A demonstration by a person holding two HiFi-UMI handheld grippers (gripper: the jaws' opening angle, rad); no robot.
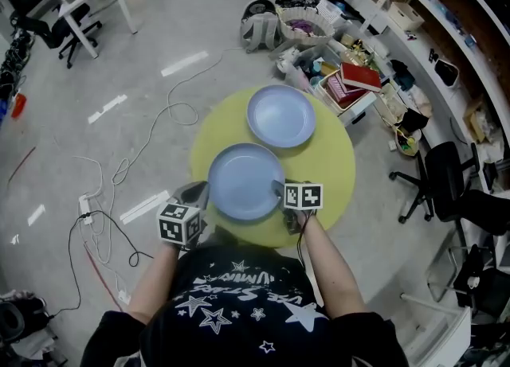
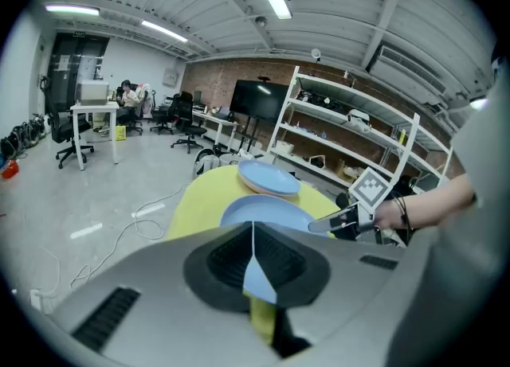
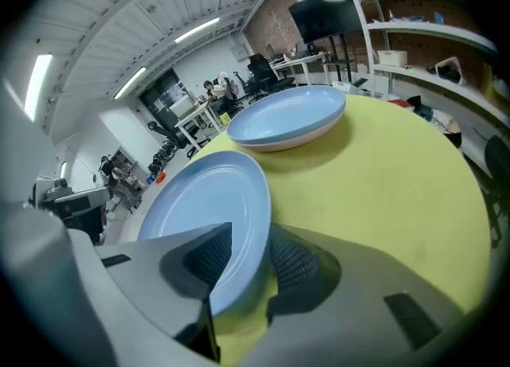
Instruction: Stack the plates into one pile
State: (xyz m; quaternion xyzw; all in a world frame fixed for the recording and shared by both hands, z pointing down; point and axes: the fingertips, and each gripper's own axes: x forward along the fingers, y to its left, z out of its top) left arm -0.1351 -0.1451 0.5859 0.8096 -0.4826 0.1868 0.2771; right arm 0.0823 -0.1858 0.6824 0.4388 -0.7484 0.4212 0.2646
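Near plate (image 1: 245, 181): at near edge of surface (image 1: 335, 162); far plate (image 1: 280, 115) just beyond.
Left tool (image 1: 197, 195): clamped on its left rim.
Right tool (image 1: 280, 191): jaws apart astride right rim, not pressing.
Risk: lifted one-sided, plate likely tilts, slips, or strikes far plate.

The head view looks steeply down from above the person's shoulders. It is far enough off to take in the whole round yellow surface (image 1: 339, 166) and the floor around it. The left gripper view sits low at the surface's near edge and faces along its jaws across the near plate (image 2: 267, 212) toward the shelving (image 2: 343, 126). The right gripper view sits close at that plate's opposite rim, facing over it toward the far plate (image 3: 287, 117). All three views share both plates and the surface.
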